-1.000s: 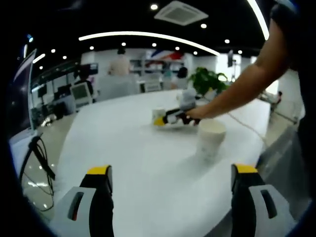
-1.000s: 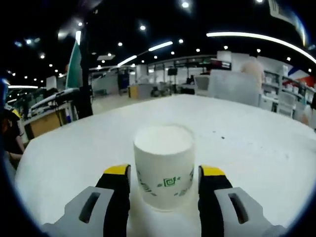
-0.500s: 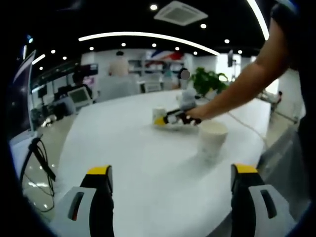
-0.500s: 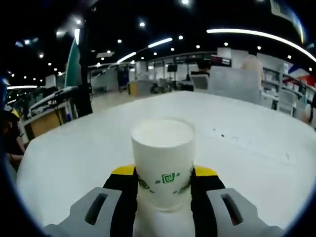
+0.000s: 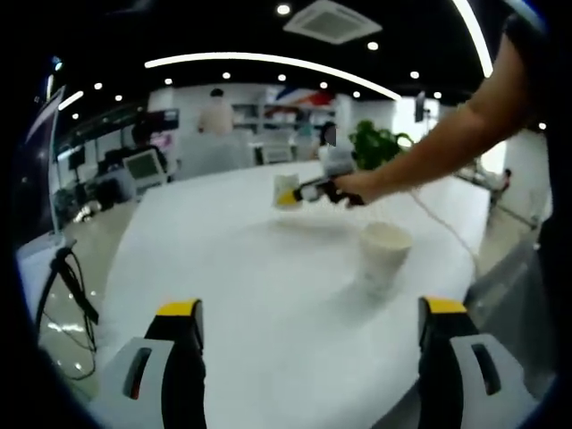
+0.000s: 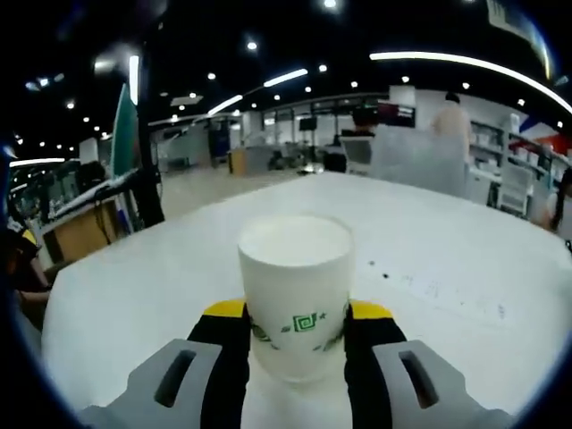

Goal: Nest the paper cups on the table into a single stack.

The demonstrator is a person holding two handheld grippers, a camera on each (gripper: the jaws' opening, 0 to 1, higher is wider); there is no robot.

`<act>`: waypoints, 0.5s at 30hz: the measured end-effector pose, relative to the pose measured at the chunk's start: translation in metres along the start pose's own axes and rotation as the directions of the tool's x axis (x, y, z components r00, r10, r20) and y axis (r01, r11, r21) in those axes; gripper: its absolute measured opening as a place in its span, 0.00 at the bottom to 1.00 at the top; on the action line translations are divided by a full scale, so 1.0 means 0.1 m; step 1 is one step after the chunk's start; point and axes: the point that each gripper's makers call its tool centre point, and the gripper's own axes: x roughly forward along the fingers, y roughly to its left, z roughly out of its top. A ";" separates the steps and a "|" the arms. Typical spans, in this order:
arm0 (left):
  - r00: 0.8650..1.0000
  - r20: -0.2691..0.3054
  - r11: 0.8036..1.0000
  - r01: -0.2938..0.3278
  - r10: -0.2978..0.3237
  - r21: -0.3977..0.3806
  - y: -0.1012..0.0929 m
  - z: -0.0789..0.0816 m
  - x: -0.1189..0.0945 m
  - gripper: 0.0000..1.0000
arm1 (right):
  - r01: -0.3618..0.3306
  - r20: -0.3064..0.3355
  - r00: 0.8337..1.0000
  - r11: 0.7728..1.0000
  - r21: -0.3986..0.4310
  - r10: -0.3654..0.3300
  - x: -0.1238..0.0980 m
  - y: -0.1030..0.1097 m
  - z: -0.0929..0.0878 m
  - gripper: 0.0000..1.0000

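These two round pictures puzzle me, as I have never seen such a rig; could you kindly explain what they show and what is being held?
No robot is at work here: a person holds a two-jaw tool in each hand, and a fisheye camera rides on each tool, looking forward along its jaws.

The left gripper view looks from the left tool, whose yellow-tipped jaws stand wide apart with nothing between them. Ahead lies a white table with one paper cup standing on it. Farther off, the person's arm reaches out with the right tool, which holds a second cup lifted off the table.

The right gripper view looks from that right tool: its jaws are shut on the second cup, white with a small green mark. An office fills the background.
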 end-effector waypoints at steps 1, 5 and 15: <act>1.000 0.002 1.000 0.002 -0.002 0.001 -0.01 0.01 0.00 0.99 | 0.000 0.001 1.000 1.000 -0.001 0.000 -0.02 -0.01 0.04 0.38; 1.000 0.006 1.000 0.011 -0.011 0.001 -0.02 0.03 -0.01 0.99 | -0.003 0.008 1.000 1.000 -0.022 0.003 -0.07 -0.05 0.17 0.37; 1.000 0.007 1.000 0.005 -0.005 -0.006 0.02 0.07 -0.05 0.99 | -0.009 -0.001 1.000 0.999 -0.052 0.009 -0.17 -0.05 0.51 0.34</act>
